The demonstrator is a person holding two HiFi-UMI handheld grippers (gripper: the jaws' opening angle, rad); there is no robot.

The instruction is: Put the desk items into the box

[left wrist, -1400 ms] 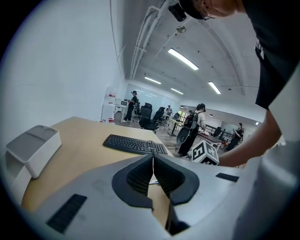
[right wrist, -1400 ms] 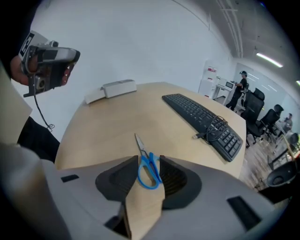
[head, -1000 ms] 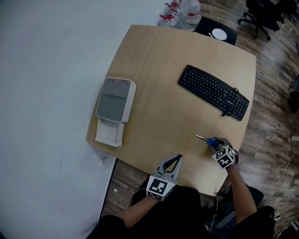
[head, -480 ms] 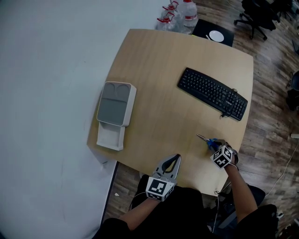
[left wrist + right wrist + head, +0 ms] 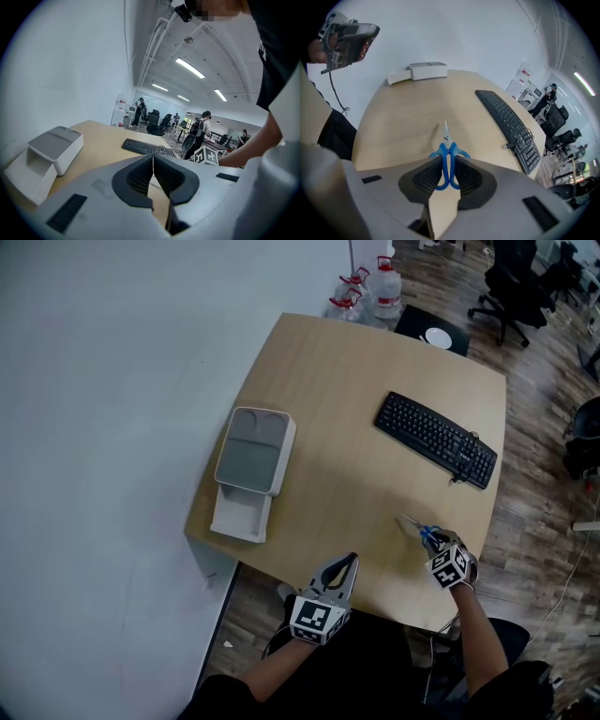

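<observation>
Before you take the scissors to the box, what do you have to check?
1. Right gripper shut on the blue handles of the scissors: ok.
2. Scissors lifted off the table: cannot tell.
3. Box open at its near end: ok.
4. Way to the box free, keyboard off to the side: ok.
5. Left gripper shut and empty: ok.

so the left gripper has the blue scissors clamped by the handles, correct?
Not quite: it's the right gripper that has the blue scissors clamped by the handles, as the right gripper view shows. The left gripper is shut with nothing between its jaws.
</observation>
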